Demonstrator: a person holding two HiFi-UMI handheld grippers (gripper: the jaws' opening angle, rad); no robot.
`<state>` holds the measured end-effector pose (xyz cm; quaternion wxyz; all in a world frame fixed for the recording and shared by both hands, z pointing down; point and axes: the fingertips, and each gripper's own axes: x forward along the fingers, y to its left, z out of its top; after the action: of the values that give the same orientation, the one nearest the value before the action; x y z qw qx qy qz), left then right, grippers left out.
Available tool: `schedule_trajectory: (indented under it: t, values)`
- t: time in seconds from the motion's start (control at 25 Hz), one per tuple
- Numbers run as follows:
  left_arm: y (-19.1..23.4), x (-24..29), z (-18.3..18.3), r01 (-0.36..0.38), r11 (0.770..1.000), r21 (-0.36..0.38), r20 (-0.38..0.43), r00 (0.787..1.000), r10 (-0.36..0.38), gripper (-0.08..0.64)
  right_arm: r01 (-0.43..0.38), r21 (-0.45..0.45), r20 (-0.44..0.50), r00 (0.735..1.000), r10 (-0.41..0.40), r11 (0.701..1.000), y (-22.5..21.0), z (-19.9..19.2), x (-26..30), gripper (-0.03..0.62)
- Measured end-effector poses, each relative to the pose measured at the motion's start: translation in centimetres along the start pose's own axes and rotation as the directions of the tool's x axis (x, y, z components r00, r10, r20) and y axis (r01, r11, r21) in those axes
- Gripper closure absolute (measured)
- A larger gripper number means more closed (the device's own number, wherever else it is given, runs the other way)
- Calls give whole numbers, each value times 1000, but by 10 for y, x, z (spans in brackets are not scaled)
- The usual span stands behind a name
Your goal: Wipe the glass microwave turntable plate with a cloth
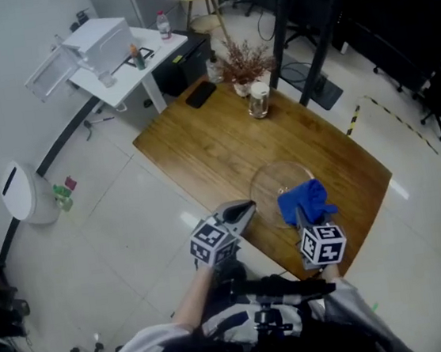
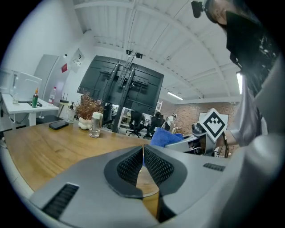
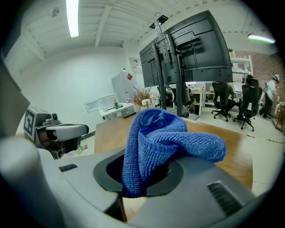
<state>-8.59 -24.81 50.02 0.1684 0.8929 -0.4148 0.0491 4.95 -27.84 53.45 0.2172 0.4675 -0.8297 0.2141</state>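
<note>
My right claw (image 3: 149, 171) is pinching the blue cloth (image 3: 165, 133) over the glass plate (image 1: 273, 181), which is lying lower centre on the table (image 1: 201, 146). My left claw (image 2: 143, 150) is sitting pressed together beside its left rim.

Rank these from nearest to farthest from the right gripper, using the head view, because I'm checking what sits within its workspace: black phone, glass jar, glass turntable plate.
1. Glass turntable plate: just ahead of the right gripper, which holds the blue cloth.
2. Glass jar: farther ahead.
3. Black phone: farthest, ahead and to the left.
</note>
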Motion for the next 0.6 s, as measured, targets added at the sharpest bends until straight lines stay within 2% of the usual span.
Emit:
schedule_trajectory:
  t: [0.24, 0.4, 0.48, 0.6]
  values:
    - [41, -2, -4, 73, 996, -59, -11, 997, -74, 559, 57, -63, -32, 998, -59, 996, 18, 33, 72, 512]
    - [50, 3, -11, 128, 989, -69, -32, 991, -130, 558, 86, -42, -40, 995, -88, 995, 16, 50, 128, 512]
    - [52, 5, -13, 146, 987, -71, -38, 988, -149, 558, 93, -30, -75, 993, -95, 995, 16, 49, 149, 512]
    - [54, 5, -15, 169, 984, -62, -54, 983, -173, 558, 100, -76, -145, 983, -110, 992, 22, 30, 161, 513]
